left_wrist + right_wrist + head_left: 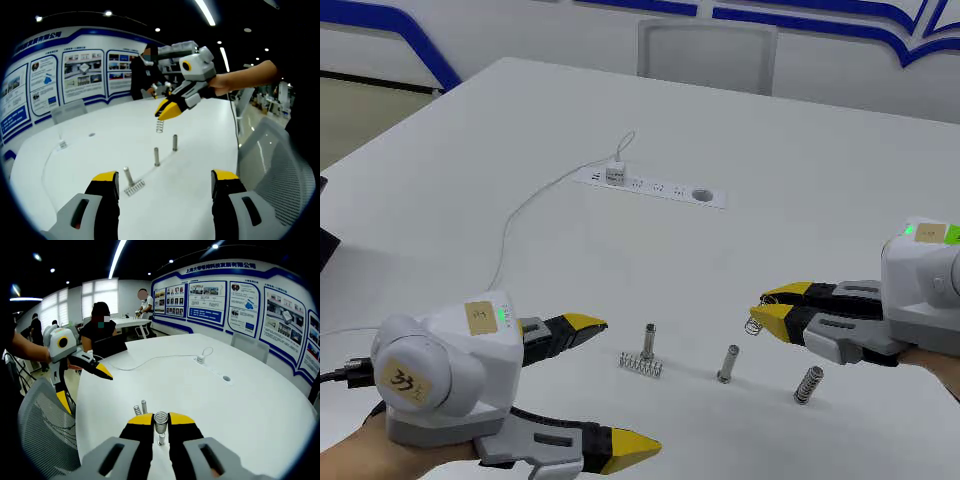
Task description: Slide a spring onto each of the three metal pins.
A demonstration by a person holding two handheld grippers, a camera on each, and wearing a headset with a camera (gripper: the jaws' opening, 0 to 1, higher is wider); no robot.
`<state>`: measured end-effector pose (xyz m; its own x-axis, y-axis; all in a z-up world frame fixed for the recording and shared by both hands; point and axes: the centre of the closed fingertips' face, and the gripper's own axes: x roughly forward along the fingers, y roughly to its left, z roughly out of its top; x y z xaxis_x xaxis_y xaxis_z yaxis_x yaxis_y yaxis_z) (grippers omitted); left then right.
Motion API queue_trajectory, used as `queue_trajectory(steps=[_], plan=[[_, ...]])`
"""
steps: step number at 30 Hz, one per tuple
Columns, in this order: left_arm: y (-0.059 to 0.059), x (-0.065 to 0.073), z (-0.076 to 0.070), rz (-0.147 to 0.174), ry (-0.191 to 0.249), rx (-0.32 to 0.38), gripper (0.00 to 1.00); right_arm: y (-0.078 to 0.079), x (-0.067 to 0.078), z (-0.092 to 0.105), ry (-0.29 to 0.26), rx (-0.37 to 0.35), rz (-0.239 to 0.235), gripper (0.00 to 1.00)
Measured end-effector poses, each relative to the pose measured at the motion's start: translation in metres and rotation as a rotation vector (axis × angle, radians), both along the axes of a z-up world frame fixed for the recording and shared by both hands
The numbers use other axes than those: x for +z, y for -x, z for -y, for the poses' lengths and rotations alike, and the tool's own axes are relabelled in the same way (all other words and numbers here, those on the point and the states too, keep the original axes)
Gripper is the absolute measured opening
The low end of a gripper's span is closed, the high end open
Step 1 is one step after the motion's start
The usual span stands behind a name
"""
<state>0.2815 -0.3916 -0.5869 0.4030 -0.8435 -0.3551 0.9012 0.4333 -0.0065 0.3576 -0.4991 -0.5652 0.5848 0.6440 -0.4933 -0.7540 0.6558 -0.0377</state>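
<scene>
Metal spring (160, 423) clamped in right hand-held gripper (760, 306) (middle pin (727, 363) near).

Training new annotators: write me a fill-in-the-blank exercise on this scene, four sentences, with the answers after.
The right gripper is shut on a ____.
The left gripper has its jaws ____.
Of the three pins, ____ already wears a spring.
A loose spring lies on the table beside the pin nearest the ____ gripper.
Answers: spring; open; one; left.
</scene>
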Motion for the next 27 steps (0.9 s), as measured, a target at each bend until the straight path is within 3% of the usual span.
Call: queue_trajectory(steps=[9, 27], plan=[[0.001, 0.003, -0.006, -0.017, 0.023, 0.012, 0.86, -0.01, -0.025, 0.002, 0.01, -0.037, -0.052, 0.11], [-0.003, -0.006, -0.02, -0.046, 0.012, 0.062, 0.92, -0.012, -0.041, 0.0, -0.004, -0.06, -0.094, 0.11]])
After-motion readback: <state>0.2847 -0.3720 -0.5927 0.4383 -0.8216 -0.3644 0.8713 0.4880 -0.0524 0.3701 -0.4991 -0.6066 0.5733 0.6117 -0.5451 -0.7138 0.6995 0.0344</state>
